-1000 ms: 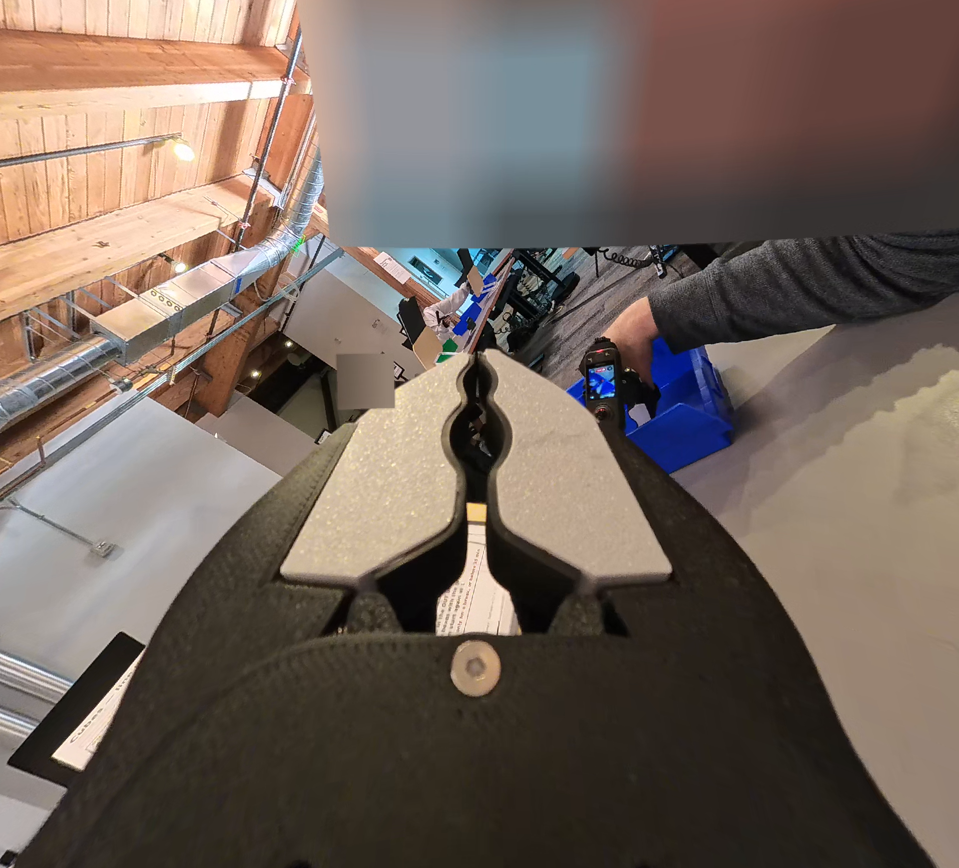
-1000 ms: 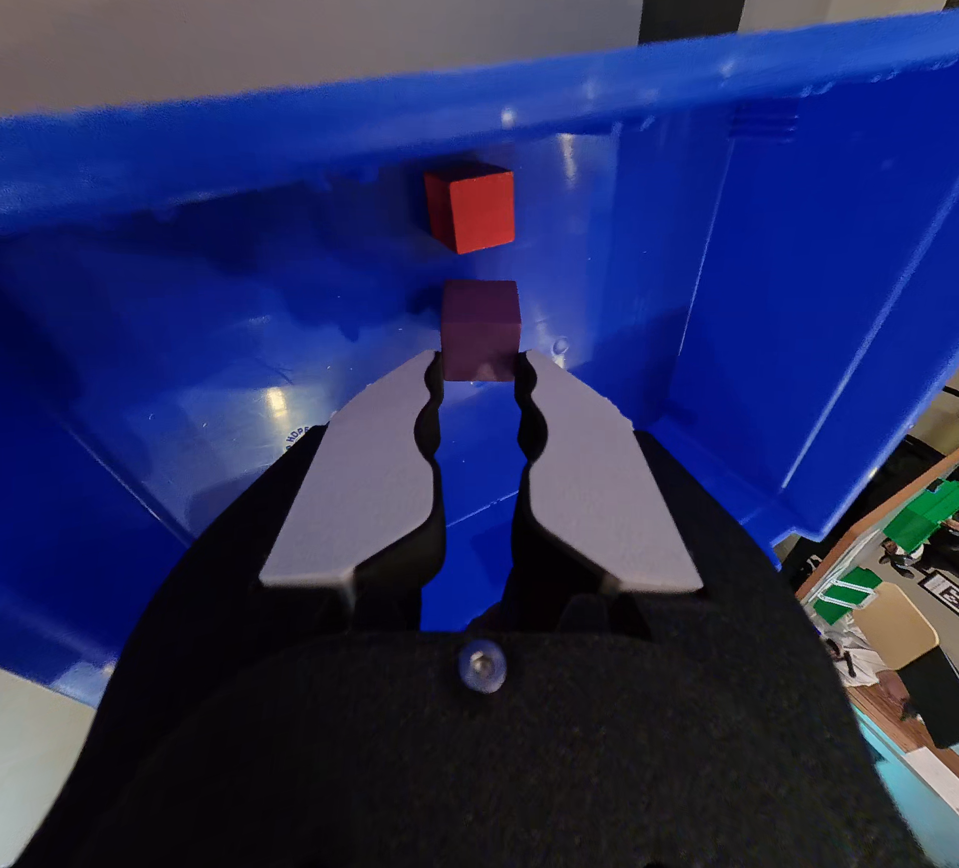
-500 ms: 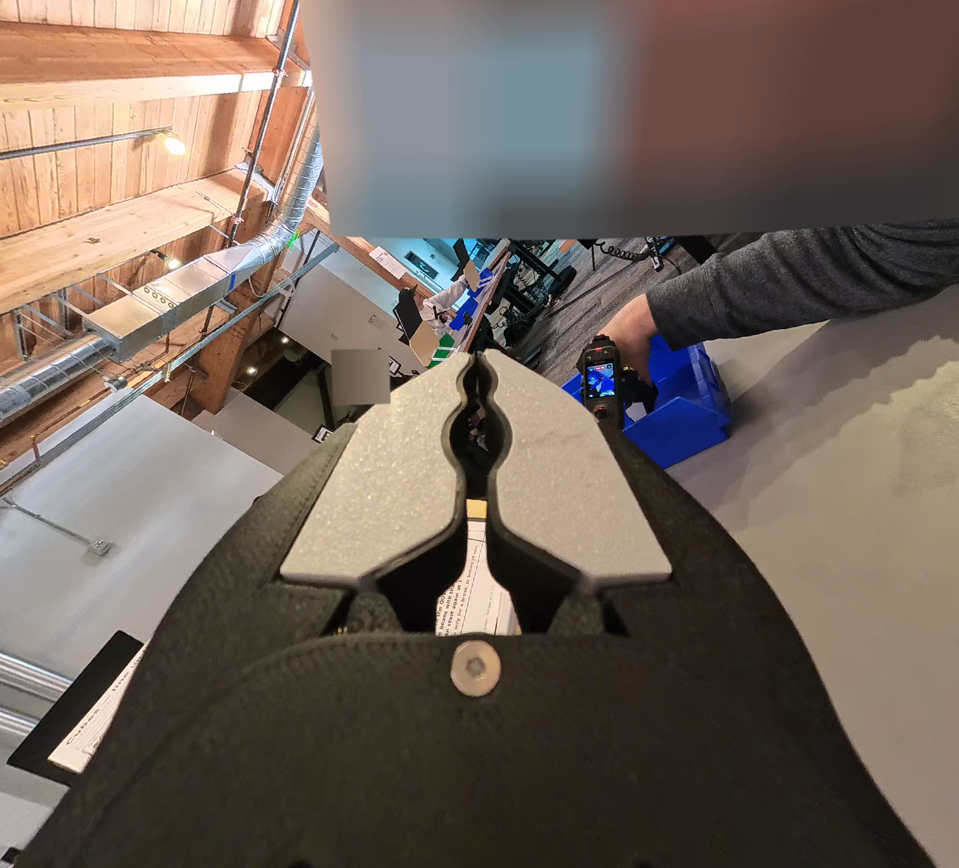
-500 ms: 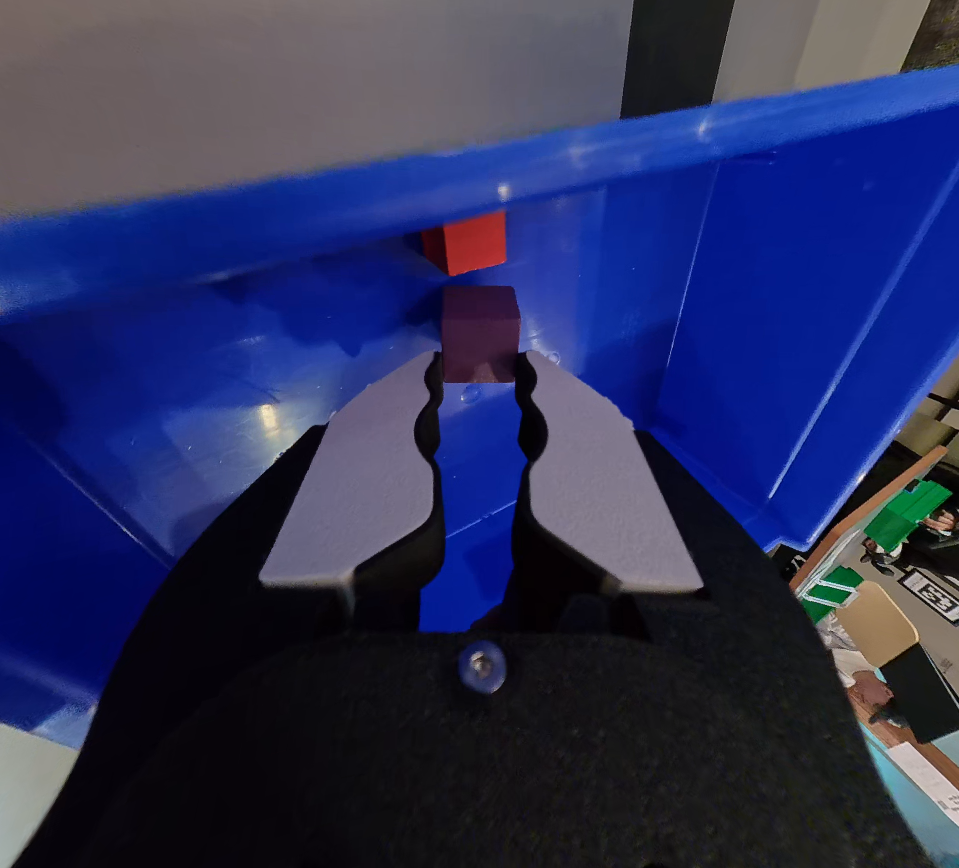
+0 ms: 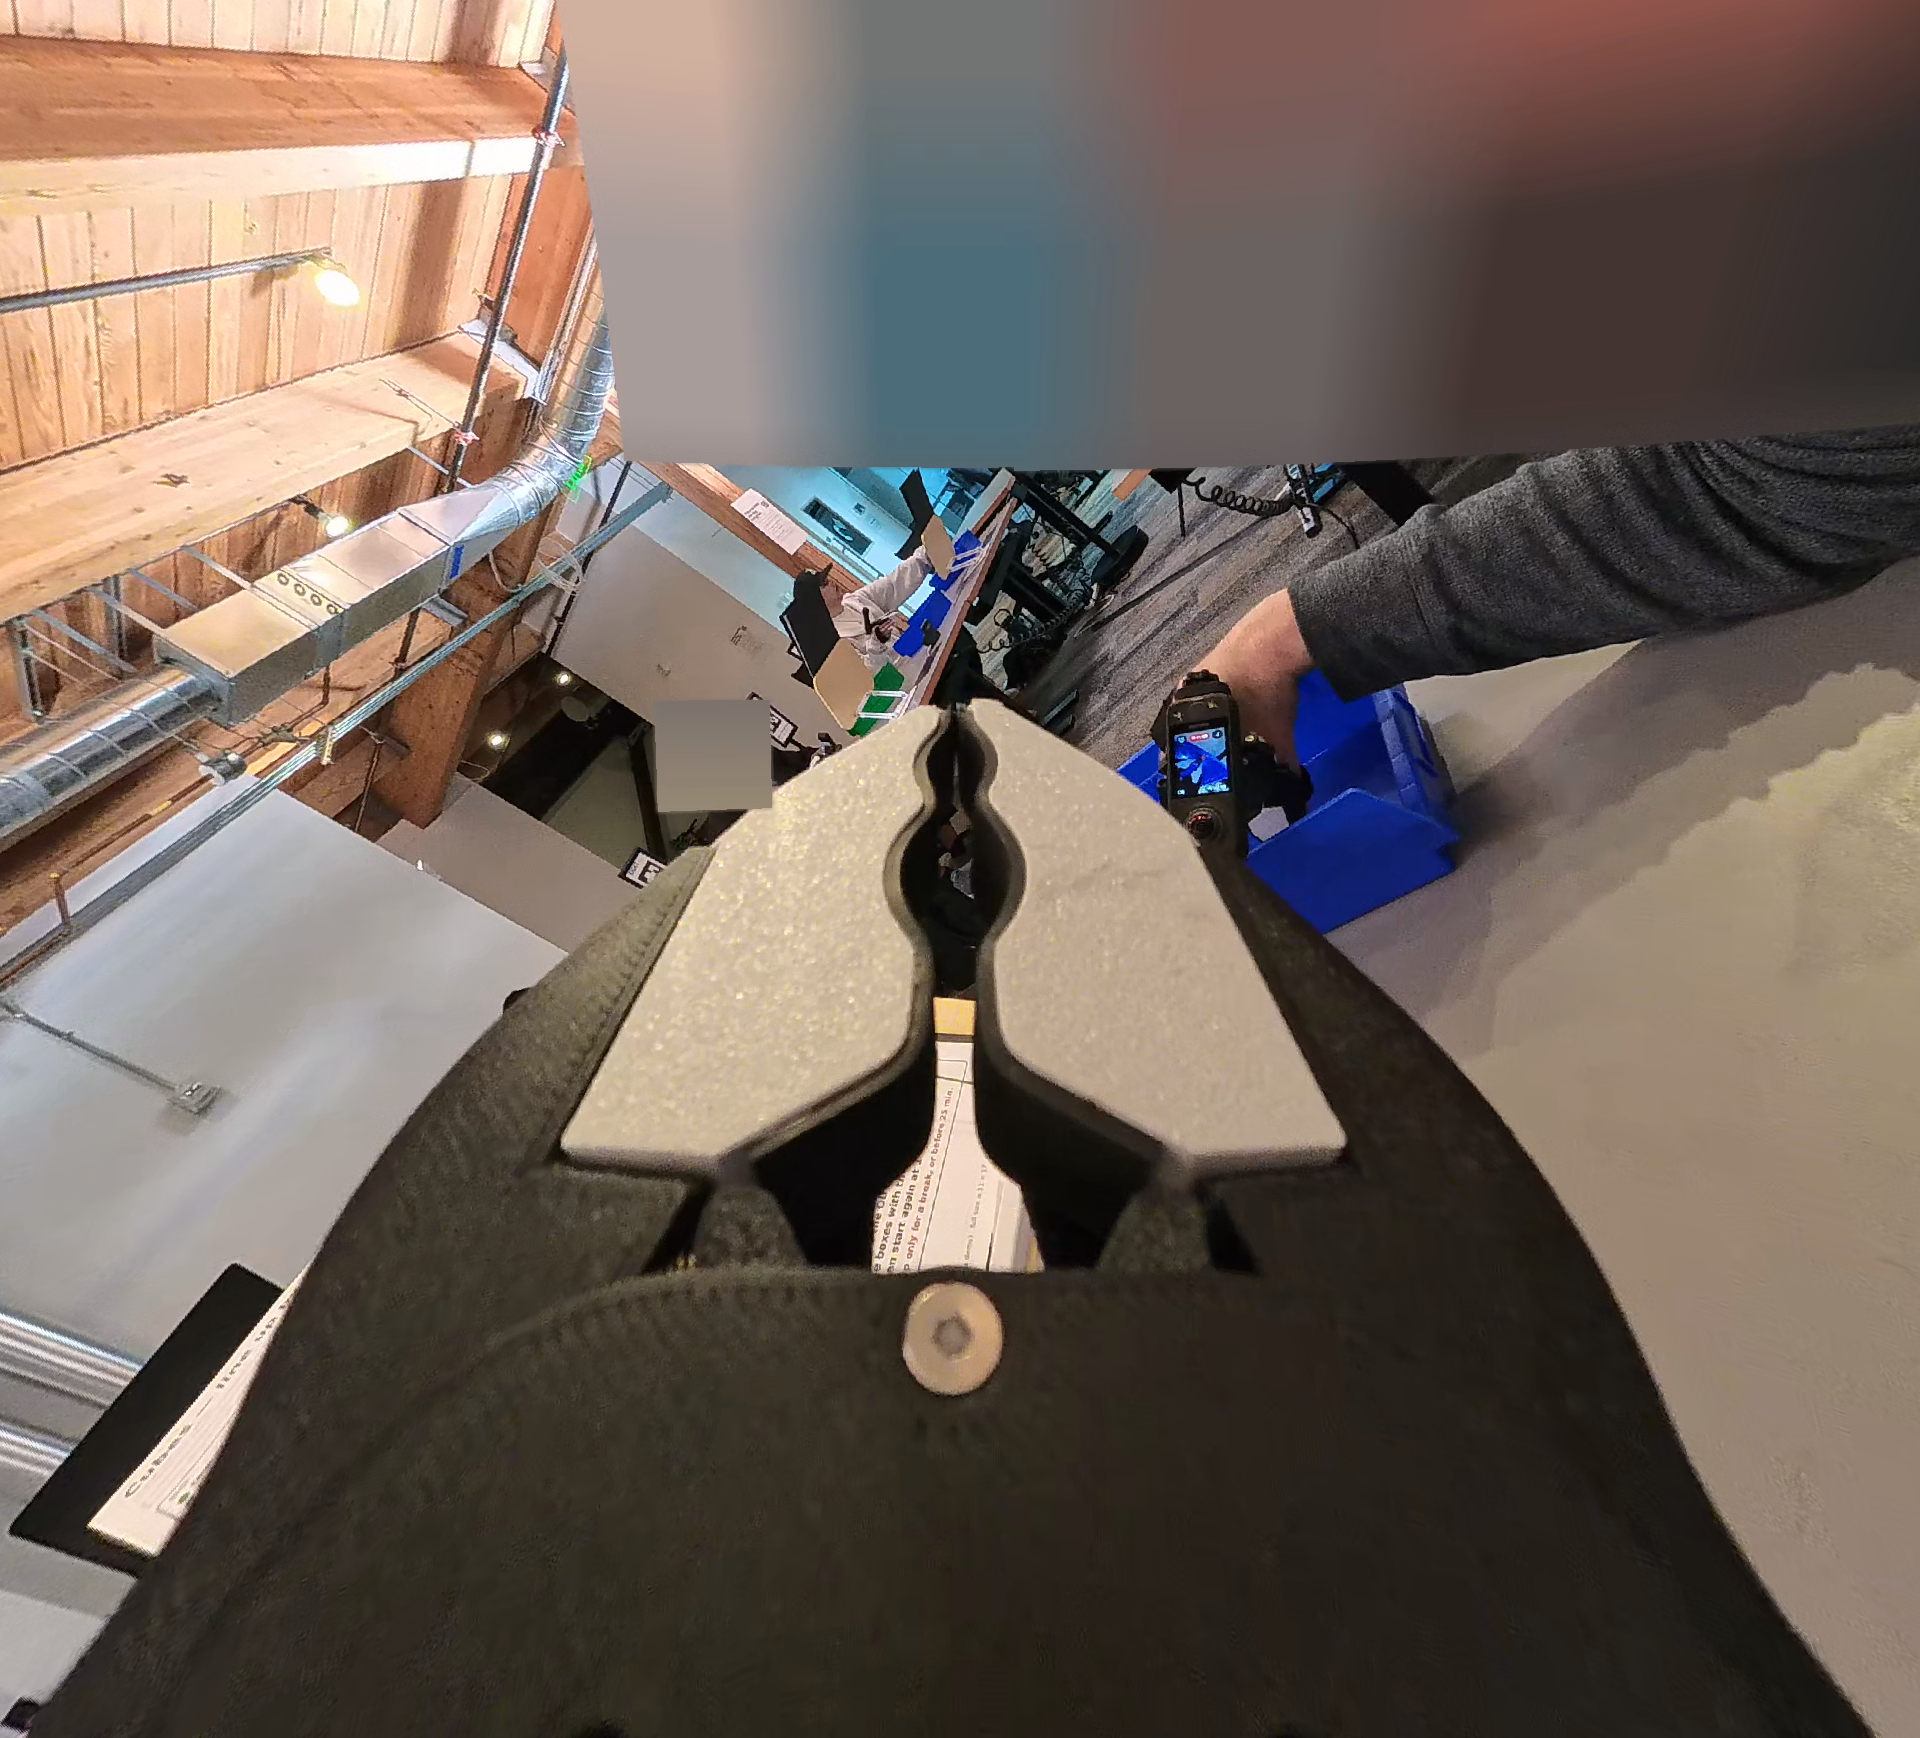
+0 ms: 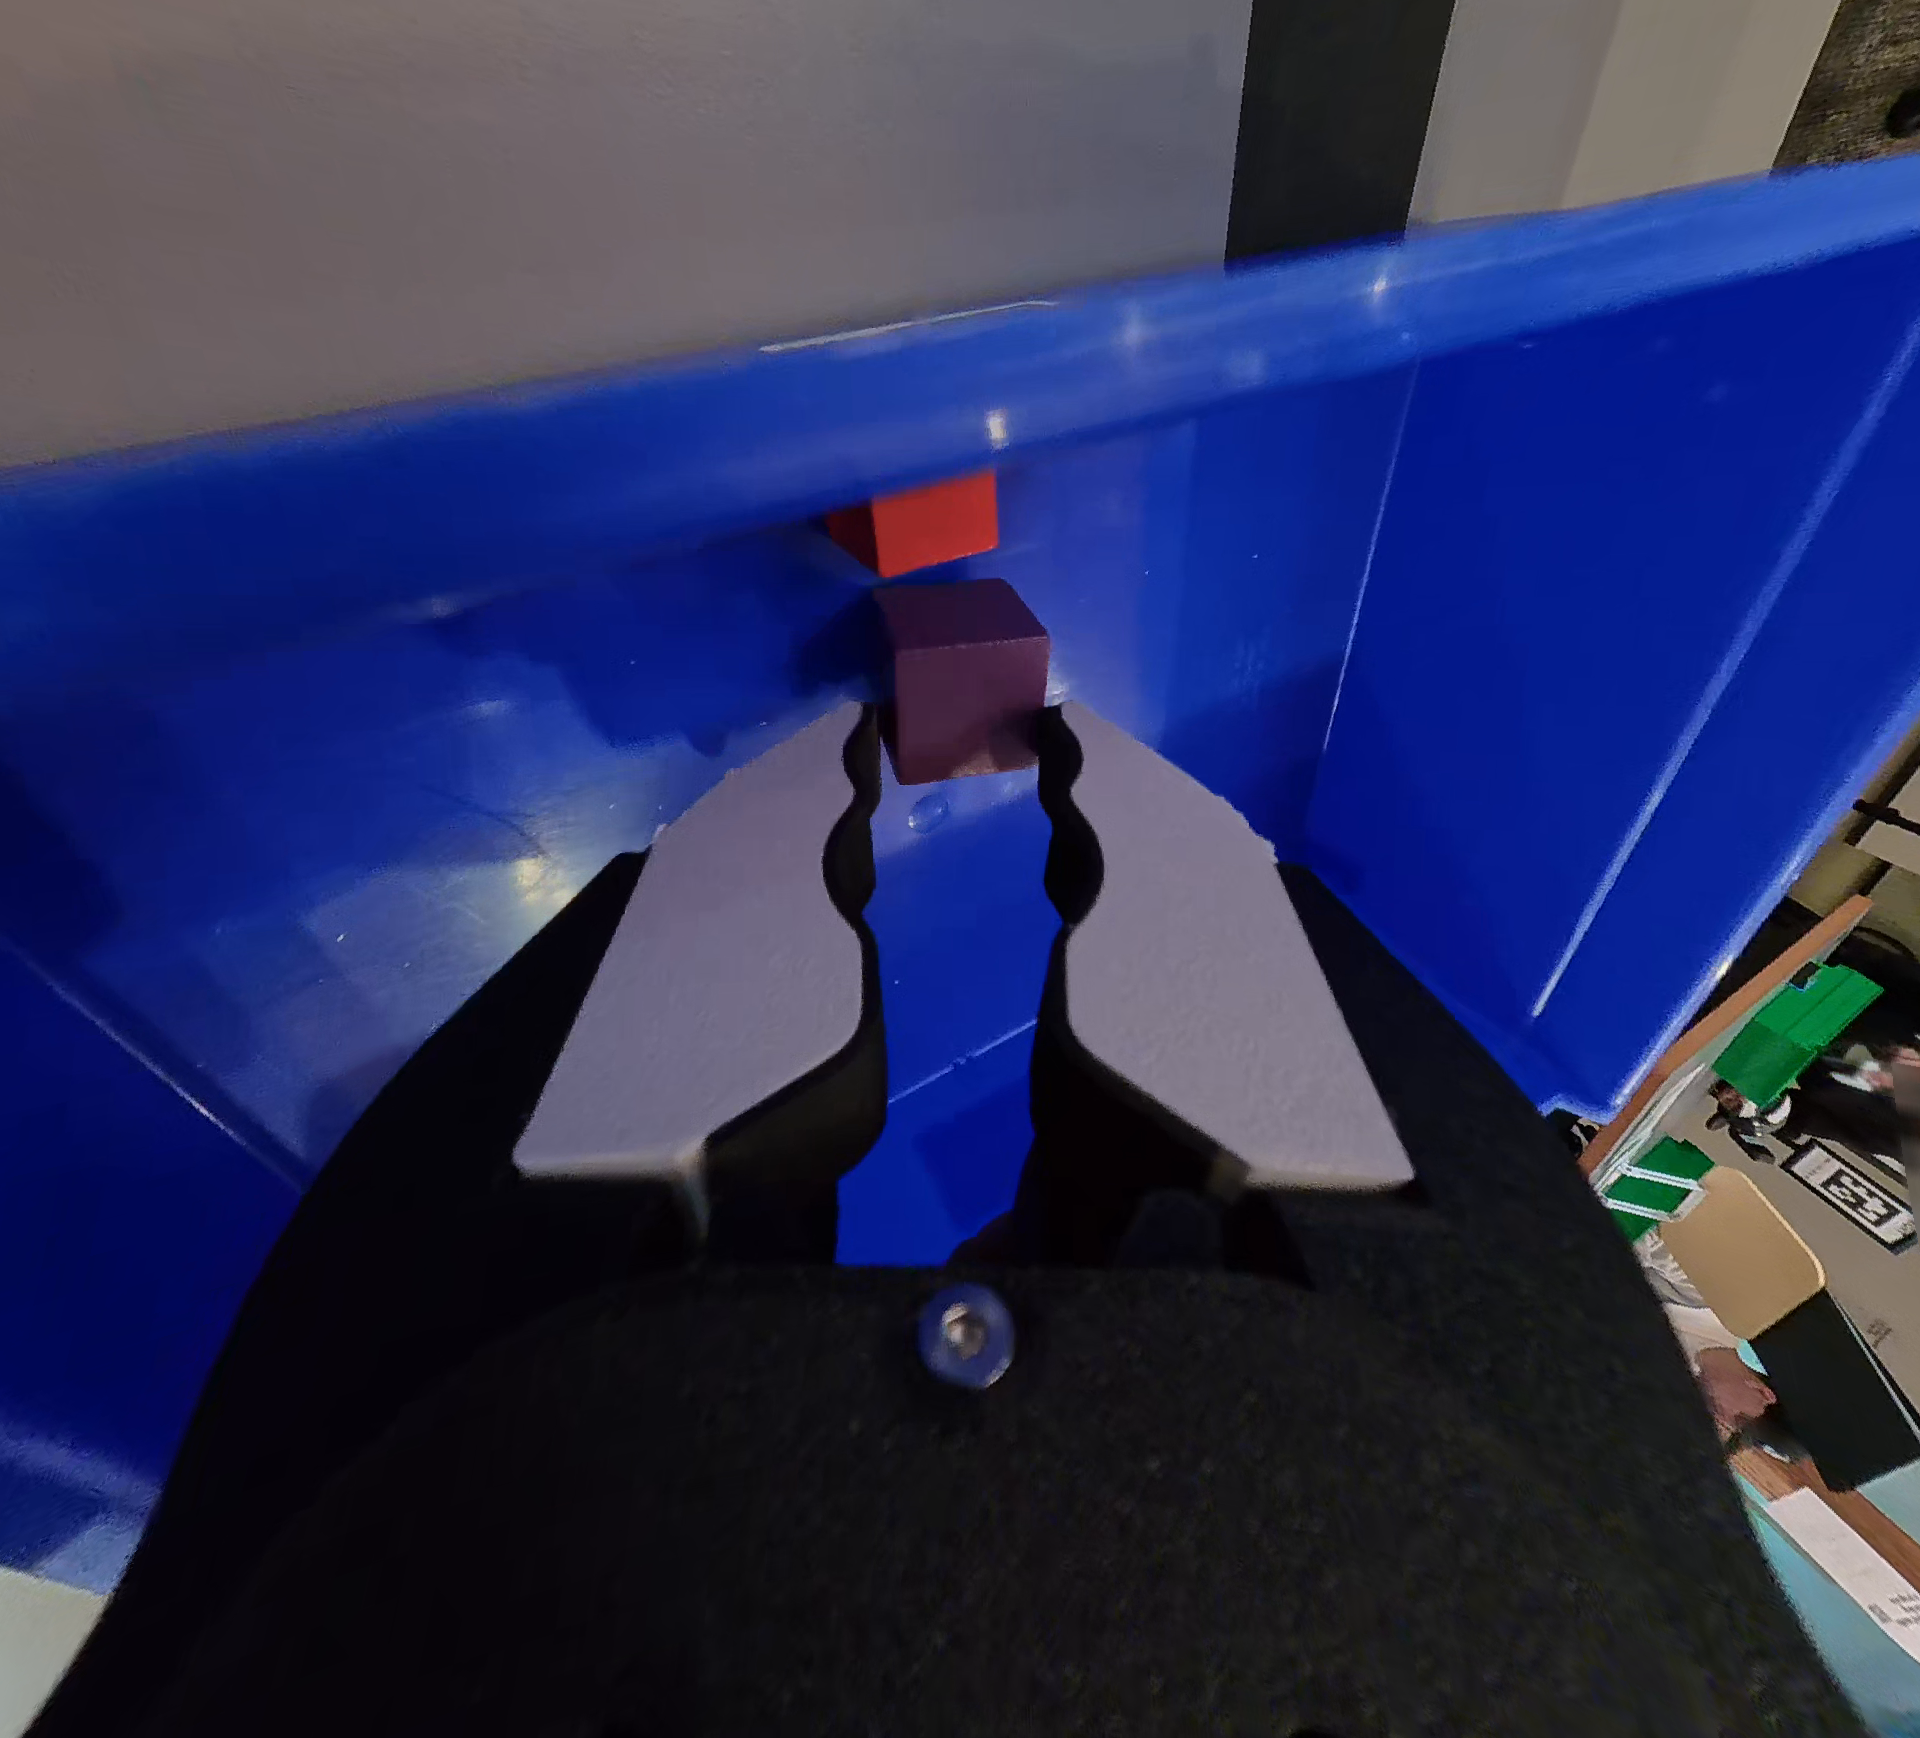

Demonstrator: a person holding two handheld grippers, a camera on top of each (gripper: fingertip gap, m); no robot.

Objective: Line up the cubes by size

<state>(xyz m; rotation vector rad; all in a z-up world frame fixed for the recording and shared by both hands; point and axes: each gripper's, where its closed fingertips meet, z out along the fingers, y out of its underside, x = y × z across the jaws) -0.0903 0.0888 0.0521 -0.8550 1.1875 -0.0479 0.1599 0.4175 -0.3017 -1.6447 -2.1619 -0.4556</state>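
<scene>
Right gripper (image 6: 958, 732) sits down inside the blue bin (image 6: 1621, 649), its two grey fingers (image 6: 1174, 950) set either side of the purple cube (image 6: 966, 701). A second ago the cube sat squarely between the tips; now it looks slightly turned, one corner toward the camera, and the fingers stand a touch wider — whether the pads press on it I cannot tell. Just behind the purple cube, against the bin's far wall, lies the red cube (image 6: 930, 525); the bin's near rim now covers its upper part, where earlier the whole block showed.

Left gripper (image 5: 956, 712) hangs well away from the bin, tilted up toward the wooden ceiling, fingers together on nothing — as before. From there the bin rests on the grey table (image 5: 1662, 1065), a grey-sleeved arm (image 5: 1558, 566) reaching into it.
</scene>
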